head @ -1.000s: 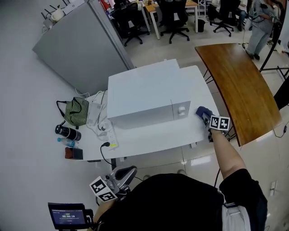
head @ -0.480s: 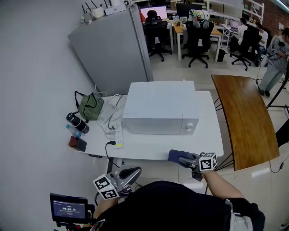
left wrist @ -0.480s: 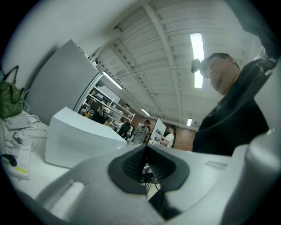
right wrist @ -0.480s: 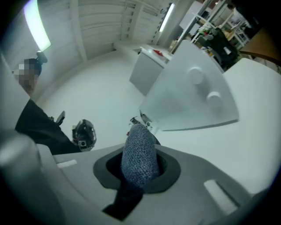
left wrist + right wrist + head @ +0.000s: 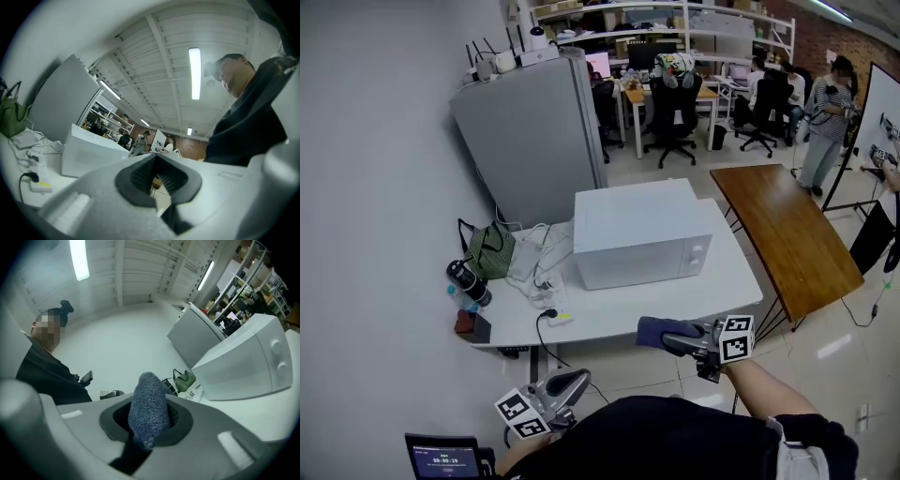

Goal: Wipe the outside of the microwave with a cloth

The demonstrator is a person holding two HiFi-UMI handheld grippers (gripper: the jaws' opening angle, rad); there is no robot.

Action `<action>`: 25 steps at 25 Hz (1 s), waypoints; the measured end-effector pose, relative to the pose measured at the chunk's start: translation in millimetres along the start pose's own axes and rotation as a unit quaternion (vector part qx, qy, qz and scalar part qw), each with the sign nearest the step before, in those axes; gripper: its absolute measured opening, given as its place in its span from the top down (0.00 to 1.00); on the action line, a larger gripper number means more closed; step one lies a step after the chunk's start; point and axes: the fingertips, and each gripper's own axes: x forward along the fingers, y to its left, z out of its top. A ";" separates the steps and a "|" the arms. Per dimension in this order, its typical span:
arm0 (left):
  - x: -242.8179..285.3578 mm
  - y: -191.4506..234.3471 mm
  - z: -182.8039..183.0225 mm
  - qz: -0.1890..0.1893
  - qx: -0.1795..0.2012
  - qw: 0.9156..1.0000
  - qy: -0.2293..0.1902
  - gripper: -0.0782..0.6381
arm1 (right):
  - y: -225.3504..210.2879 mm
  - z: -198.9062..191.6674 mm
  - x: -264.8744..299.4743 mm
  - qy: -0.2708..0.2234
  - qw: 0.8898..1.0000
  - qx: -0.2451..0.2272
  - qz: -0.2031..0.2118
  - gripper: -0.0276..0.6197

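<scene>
The white microwave (image 5: 642, 232) stands shut on the white table (image 5: 609, 314), with two knobs at the right of its front. My right gripper (image 5: 680, 339) is shut on a blue cloth (image 5: 661, 330) and hangs in the air just off the table's front edge, apart from the microwave. The cloth (image 5: 147, 408) stands up between the jaws of the right gripper (image 5: 150, 420), with the microwave (image 5: 248, 362) beyond it. Low by my body, my left gripper (image 5: 562, 386) holds nothing. Its jaws (image 5: 157, 176) look closed, and the microwave (image 5: 89, 150) shows beyond them.
A green bag (image 5: 490, 251), cables with a power strip (image 5: 548, 298), a dark bottle (image 5: 469, 279) and a small dark box (image 5: 474, 325) crowd the table's left end. A grey cabinet (image 5: 530, 131) stands behind. A brown wooden table (image 5: 787, 239) lies to the right. People and office chairs are farther back.
My right gripper has drawn the cloth back from the microwave's right side to off the table's front edge. The head view has tilted up. The left gripper has hardly moved.
</scene>
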 end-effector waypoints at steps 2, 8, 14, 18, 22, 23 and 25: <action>-37.6 -8.1 -5.7 -0.014 -0.001 1.000 0.008 0.89 | 35.8 -9.3 14.4 -0.019 1.000 -0.004 -0.009 0.87; -101.7 -26.1 -1.7 -0.047 -0.017 0.999 0.012 0.89 | 122.9 -26.9 36.0 -0.029 0.998 -0.029 -0.050 0.87; -90.6 -72.6 -9.8 -0.105 0.003 0.994 0.021 0.89 | 169.1 -32.6 -6.2 -0.061 0.992 -0.065 -0.088 0.87; -58.9 -108.9 -17.5 -0.130 0.016 0.991 0.021 0.89 | 187.1 -30.3 -56.0 -0.066 0.987 -0.093 -0.109 0.87; -33.1 -142.2 -25.5 -0.109 0.009 0.994 0.013 0.89 | 192.8 -32.3 -102.0 -0.050 0.988 -0.100 -0.109 0.87; -25.4 -152.1 -28.8 -0.106 0.008 0.994 0.014 0.89 | 194.5 -32.9 -114.9 -0.047 0.987 -0.103 -0.111 0.87; -13.5 -169.6 -38.0 -0.108 0.008 0.994 0.014 0.89 | 198.0 -34.2 -135.9 -0.042 0.987 -0.107 -0.110 0.87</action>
